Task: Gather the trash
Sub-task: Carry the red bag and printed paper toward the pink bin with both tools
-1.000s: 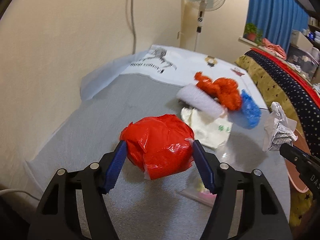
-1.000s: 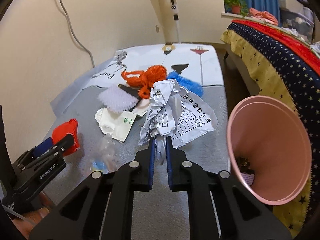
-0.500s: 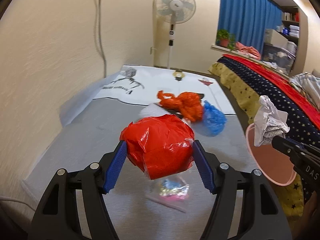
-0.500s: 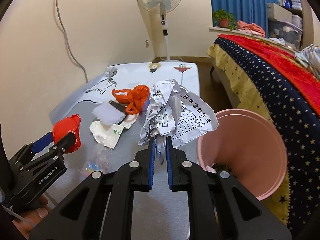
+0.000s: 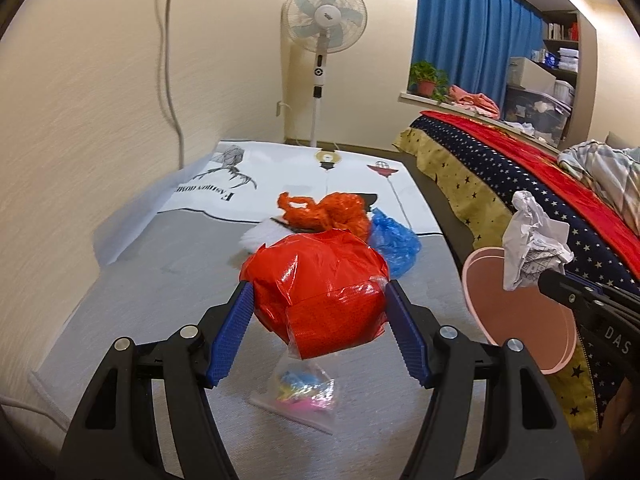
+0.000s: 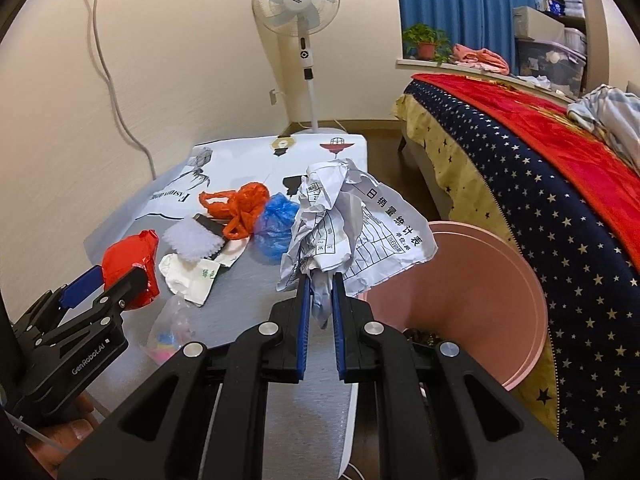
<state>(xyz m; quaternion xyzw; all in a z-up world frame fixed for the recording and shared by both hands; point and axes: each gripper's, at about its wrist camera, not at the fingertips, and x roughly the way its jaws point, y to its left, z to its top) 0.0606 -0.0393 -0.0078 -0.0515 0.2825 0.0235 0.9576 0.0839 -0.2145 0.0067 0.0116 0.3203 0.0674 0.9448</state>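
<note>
My left gripper (image 5: pixel 318 292) is shut on a crumpled red plastic bag (image 5: pixel 320 292), lifted above the grey mat (image 5: pixel 168 272); the same bag (image 6: pixel 130 258) shows at the left of the right wrist view. My right gripper (image 6: pixel 319 278) is shut on a crumpled printed paper (image 6: pixel 348 232), held just left of the pink bin (image 6: pixel 472 300). From the left wrist view that paper (image 5: pixel 532 248) hangs over the pink bin (image 5: pixel 516 316). On the mat lie an orange bag (image 6: pixel 240 204), a blue bag (image 6: pixel 276 224), a white wrapper (image 6: pixel 192 276) and a clear bag of colourful bits (image 5: pixel 304 388).
A bed with a starry navy and red cover (image 6: pixel 560 184) runs along the right, close behind the bin. A standing fan (image 6: pixel 298 8) stands at the far wall. A cable (image 5: pixel 168 60) hangs down the left wall. A white printed sheet (image 5: pixel 304 176) covers the mat's far end.
Both grippers have risen and swung right with their loads. The pink bin has come further into the left wrist view, and the paper now hangs at its rim.
</note>
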